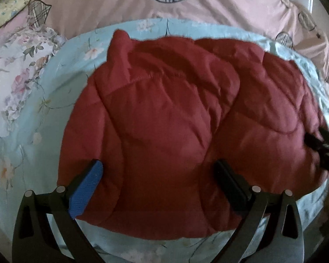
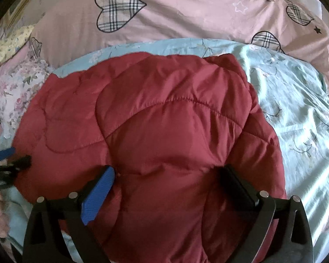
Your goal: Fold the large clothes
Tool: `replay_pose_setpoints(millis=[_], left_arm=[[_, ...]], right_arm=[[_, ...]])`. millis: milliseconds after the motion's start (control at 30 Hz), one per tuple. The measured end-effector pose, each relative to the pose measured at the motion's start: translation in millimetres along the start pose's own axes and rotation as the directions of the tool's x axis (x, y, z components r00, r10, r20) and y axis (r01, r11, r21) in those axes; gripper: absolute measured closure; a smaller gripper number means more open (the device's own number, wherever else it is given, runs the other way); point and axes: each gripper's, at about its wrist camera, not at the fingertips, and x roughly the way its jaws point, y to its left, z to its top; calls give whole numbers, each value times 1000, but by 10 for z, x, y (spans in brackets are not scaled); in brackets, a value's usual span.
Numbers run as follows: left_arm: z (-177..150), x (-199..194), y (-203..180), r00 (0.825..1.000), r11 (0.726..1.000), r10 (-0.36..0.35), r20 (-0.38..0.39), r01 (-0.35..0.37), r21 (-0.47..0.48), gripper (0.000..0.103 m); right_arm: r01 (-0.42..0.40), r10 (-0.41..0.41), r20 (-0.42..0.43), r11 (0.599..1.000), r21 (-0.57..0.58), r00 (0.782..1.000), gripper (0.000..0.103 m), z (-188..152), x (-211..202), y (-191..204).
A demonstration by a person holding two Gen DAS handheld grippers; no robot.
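Lying bunched in a rounded heap on a light blue floral sheet (image 1: 61, 83) is a dark red quilted jacket (image 1: 175, 114), its stitched panels puffed and creased, with one corner poking up at the far left edge. The left gripper (image 1: 162, 179) hangs over the jacket's near edge with its jaws wide apart, a blue pad (image 1: 85, 190) on the left finger and a black one opposite; red fabric fills the gap between them, though whether the fingers touch it I cannot tell. The right gripper (image 2: 168, 184) sits likewise over the jacket's near right part, jaws wide apart. Beyond the sheet lies a pink quilt (image 2: 186, 15) printed with plaid hearts, and to the left a white floral cloth (image 1: 13, 76) is crumpled beside a pale yellow pillow (image 1: 8, 8).
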Motion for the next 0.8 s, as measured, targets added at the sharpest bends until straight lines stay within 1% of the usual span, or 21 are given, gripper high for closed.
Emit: replay_pose_setpoints(millis=[100,233,333,400,533,700,800], left_arm=[[11,53,-43,1000,1000,14,5,-14,8,0],[-9,94,-75,1000,1000,22,17,-22,18,0],[-9,104,-86,999,999,29,15,-29,21,0],[-3,37,-72,999,999,34,7,-34,8,0],[-68,-122,-66,999,999,35,16,-35,-13,0],[-211,-334,16,1000,999,5,28,-4,-47,0],[-315,-431,6,999,999,-14,29,15,-46,0]], right_arm=[[2,-2,1,1000,-7,1000,6,-59,-84,4],[-16,16,-1,1000,18,1000,5,-127,16,-98],[-8,8,13,1000,15,1000,3,-161,49,-92],[-2,1,7,1000,15,1000,3,-146,15,-71],[-25,24,6,999,37,1000,4,-120,-134,-81],[-78,77,15,996,45,997,2,-180,-429,-16],[-107,107,15,993,39,994,2,-267,-565,41]])
